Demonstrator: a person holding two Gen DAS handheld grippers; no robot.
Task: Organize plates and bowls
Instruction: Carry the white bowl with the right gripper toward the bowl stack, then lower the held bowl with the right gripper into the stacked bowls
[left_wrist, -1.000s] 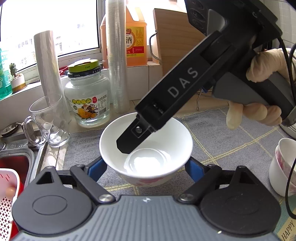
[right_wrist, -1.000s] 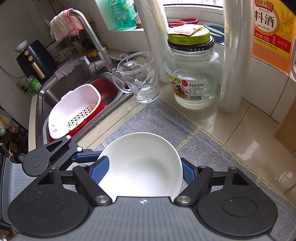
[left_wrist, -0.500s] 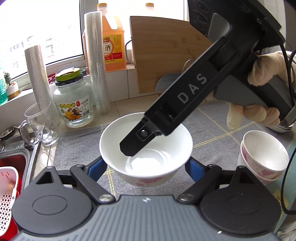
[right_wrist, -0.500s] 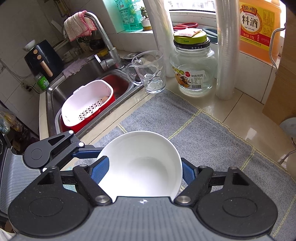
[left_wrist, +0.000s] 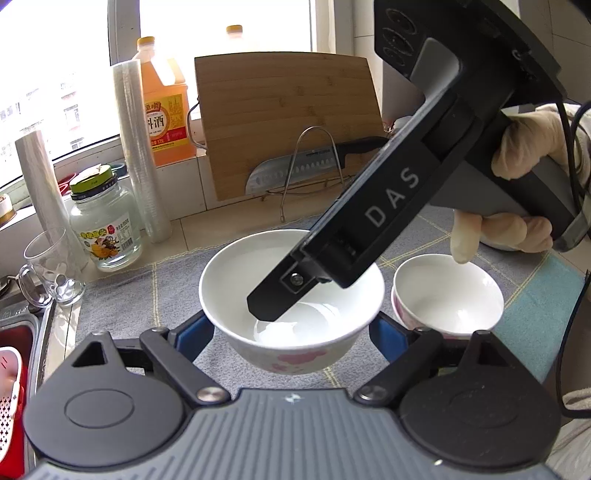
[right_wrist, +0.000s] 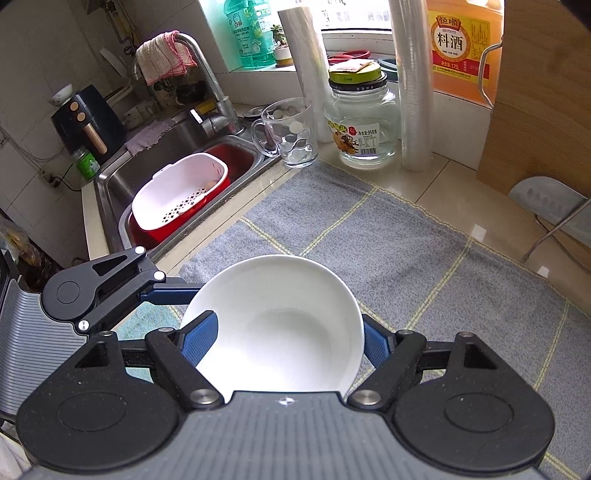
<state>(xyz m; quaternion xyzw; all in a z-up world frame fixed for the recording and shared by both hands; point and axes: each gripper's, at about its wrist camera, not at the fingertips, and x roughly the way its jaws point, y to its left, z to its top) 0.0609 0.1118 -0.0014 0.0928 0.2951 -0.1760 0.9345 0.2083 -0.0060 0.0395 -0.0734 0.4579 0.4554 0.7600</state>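
A white bowl with pink flowers is held above the grey mat. My left gripper is shut on its sides, blue pads against the wall. My right gripper is also shut on the same bowl; one of its fingers reaches down inside the bowl in the left wrist view. A stack of similar flowered bowls stands on the mat just right of the held bowl.
A grey checked mat covers the counter. Behind stand a glass mug, a jar, plastic rolls, a cutting board and a knife on a rack. The sink with a red-and-white strainer lies left.
Both grippers have carried the bowl to the right across the mat. The stack of bowls is now close beside it, and the jar and mug have fallen further left.
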